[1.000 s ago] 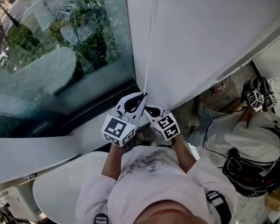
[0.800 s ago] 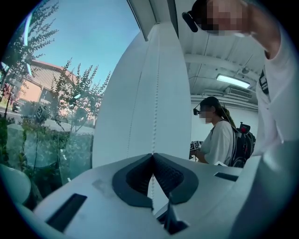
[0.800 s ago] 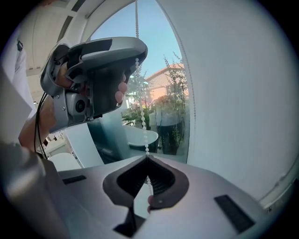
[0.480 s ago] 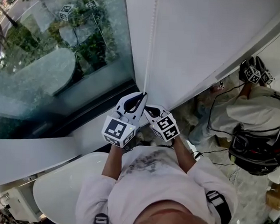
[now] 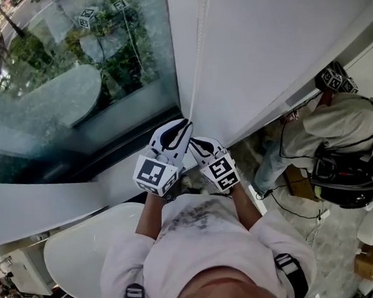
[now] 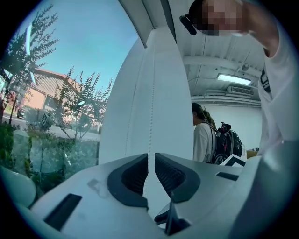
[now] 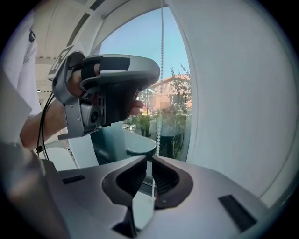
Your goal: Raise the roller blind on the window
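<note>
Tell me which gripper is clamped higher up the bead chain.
The left gripper. It is shut on the bead chain farther up the window, and the right gripper is shut on the same chain just beneath and beside it.

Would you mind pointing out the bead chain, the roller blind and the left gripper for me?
bead chain [image 7: 161, 56], right gripper view, on the beads above the jaws.
roller blind [image 5: 276, 49], head view, on the bare white fabric.
left gripper [image 5: 186, 123], head view, between its fingertips at the bead chain.
</note>
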Motion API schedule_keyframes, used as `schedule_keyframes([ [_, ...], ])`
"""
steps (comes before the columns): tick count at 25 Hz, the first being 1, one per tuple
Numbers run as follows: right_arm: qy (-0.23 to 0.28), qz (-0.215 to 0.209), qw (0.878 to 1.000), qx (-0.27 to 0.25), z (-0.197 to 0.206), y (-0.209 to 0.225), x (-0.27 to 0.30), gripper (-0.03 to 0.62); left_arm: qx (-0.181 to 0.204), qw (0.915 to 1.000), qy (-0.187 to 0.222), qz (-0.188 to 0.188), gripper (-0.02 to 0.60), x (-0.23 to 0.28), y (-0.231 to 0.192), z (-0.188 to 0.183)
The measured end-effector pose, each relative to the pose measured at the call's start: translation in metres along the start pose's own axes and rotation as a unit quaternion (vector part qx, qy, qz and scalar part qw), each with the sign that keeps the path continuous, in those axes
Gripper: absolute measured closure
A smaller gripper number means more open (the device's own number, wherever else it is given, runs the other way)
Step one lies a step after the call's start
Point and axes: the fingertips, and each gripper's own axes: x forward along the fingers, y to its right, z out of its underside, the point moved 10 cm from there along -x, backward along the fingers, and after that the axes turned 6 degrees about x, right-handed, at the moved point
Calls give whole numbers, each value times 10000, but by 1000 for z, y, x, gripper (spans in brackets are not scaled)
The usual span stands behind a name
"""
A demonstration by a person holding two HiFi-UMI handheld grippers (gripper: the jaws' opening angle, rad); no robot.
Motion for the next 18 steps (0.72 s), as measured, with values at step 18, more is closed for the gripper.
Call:
schedule_keyframes([
  [18,1647,300,9852,-377,-79,-12,-64,533,179,9972,165,-713,572,-48,-4,11],
])
